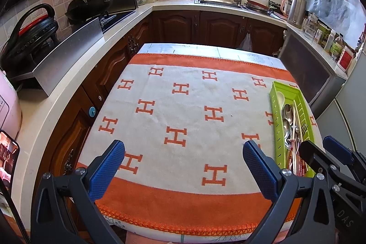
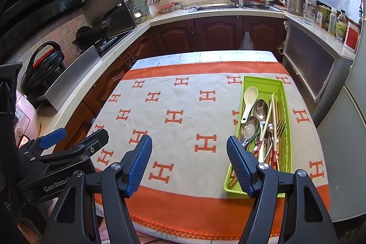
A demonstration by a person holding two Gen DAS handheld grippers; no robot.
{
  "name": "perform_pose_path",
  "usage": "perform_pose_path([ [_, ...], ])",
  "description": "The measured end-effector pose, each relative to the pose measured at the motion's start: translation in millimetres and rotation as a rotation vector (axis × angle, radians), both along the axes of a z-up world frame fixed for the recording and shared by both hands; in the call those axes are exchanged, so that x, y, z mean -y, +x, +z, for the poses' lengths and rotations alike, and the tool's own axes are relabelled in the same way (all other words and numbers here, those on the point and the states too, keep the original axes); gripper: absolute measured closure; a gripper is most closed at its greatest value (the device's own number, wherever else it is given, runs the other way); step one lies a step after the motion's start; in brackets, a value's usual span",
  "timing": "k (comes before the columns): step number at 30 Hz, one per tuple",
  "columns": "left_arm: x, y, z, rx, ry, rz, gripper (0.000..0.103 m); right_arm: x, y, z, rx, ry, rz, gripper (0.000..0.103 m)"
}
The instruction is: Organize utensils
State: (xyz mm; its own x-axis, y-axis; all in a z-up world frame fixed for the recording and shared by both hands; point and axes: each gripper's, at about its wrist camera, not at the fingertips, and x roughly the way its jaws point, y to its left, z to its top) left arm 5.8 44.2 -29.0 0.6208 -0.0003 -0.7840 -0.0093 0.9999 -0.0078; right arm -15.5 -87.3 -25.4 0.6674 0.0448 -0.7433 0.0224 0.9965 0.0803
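A green utensil tray (image 2: 284, 93) lies on the right side of the table, on an orange and white cloth (image 2: 183, 106). It holds a white ceramic spoon (image 2: 248, 97), metal spoons (image 2: 260, 110), chopsticks (image 2: 271, 125) and a fork (image 2: 279, 127). My right gripper (image 2: 189, 164) hangs open over the cloth's near part, its right finger in front of the tray's near end, nothing between the pads. My left gripper (image 1: 184, 166) stands open and empty over the near left of the cloth. The tray (image 1: 275, 120) sits to its right, with the right gripper (image 1: 324, 152) beside it.
A kitchen counter (image 2: 75, 88) runs along the left with a stove (image 2: 107, 42), a pressure cooker (image 2: 43, 68) and a pink appliance (image 2: 25, 120). A sink (image 2: 219, 7) lies at the back under the window. A kettle (image 2: 294, 0) and bottles stand on the right counter.
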Motion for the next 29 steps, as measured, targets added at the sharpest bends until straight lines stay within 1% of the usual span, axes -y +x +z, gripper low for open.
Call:
perform_pose_path([
  [22, -4, 3, -7, -0.019, -0.015, -0.011, 0.001, -3, 3, -9, -0.026, -0.002, -0.007, 0.034],
  [29, -10, 7, -13, -0.031, -0.038, -0.004, 0.001, -11, 11, -14, -0.045, -0.017, -0.006, 0.034],
])
